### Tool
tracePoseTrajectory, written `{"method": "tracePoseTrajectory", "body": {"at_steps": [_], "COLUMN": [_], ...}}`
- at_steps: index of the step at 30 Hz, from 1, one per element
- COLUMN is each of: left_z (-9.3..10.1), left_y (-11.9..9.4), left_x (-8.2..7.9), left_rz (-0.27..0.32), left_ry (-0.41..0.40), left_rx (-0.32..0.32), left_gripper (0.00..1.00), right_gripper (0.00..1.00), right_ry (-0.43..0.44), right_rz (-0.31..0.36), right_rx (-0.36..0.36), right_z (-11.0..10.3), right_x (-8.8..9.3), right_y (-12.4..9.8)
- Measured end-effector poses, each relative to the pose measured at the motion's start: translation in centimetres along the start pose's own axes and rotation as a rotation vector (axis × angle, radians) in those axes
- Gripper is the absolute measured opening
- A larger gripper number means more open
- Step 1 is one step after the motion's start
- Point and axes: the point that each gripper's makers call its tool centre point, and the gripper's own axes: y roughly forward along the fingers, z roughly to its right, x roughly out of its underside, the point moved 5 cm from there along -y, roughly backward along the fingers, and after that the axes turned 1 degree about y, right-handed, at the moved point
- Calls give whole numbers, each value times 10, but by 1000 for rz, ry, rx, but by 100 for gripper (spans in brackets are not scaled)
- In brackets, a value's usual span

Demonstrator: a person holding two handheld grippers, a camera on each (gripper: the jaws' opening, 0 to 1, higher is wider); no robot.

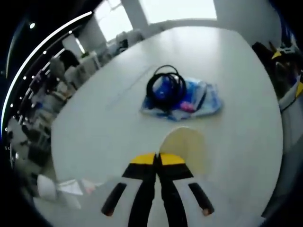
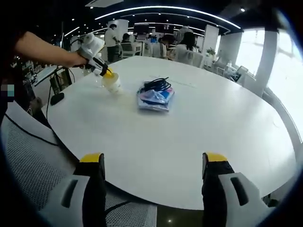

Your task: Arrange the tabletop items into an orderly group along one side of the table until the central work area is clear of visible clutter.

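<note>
A round white table (image 1: 227,61) carries a blue plastic bag (image 1: 199,105) with a coil of black cable (image 1: 164,84) lying on it. My left gripper (image 1: 156,159) is shut, its yellow tips pinching the rim of a pale translucent cup (image 1: 188,144) just short of the bag. In the right gripper view a person's hand holds that left gripper (image 2: 107,72) over the cup (image 2: 112,84) at the table's far left, with the bag (image 2: 155,100) and cable (image 2: 156,85) to its right. My right gripper (image 2: 154,160) stands open above the near table edge with nothing between its jaws.
A grey mesh chair (image 2: 28,161) stands at the near left of the table (image 2: 199,123). Some white crumpled things (image 1: 61,187) lie by the table edge. Office desks, chairs and people (image 2: 112,38) fill the background, with bright windows (image 2: 284,61) on the right.
</note>
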Motion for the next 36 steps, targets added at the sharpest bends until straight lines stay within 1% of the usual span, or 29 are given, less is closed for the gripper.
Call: {"method": "tracePoseTrajectory", "body": {"at_steps": [5, 11, 15, 18, 21, 22, 24, 25, 27, 29, 32, 36], "left_z": [-4, -16, -28, -33, -37, -38, -41, -43, -44, -45, -47, -47], "left_y": [0, 1, 2, 2, 3, 3, 3, 4, 4, 2, 2, 0], "left_x": [4, 10, 17, 18, 18, 18, 21, 22, 24, 25, 25, 25], "left_rz": [-15, -46, -81, -90, -95, -98, -124, -130, -140, -149, -148, -150], "left_ry": [4, -10, -26, -41, -39, -45, -90, -91, -95, -96, -104, -94], "left_rx": [-4, -19, -36, -41, -44, -44, -50, -52, -56, -69, -72, -81], "left_gripper": [0, 0, 0, 0, 0, 0, 1, 1, 4, 10, 11, 14], "right_gripper": [83, 83, 83, 83, 83, 83, 82, 82, 82, 82, 82, 82], "right_ry": [-1, -4, -6, -4, -2, -3, -3, -3, -3, -3, -4, -6], "right_rz": [-4, -12, -18, -20, -23, -25, -27, -28, -29, -31, -31, -32], "right_rx": [2, 4, 4, 6, 7, 7, 6, 5, 6, 5, 4, 2], "right_z": [0, 0, 0, 1, 1, 1, 2, 2, 2, 2, 2, 1], "right_x": [1, 2, 3, 4, 4, 4, 4, 5, 4, 5, 5, 5], "right_y": [0, 0, 0, 0, 0, 0, 0, 1, 0, 0, 0, 0]}}
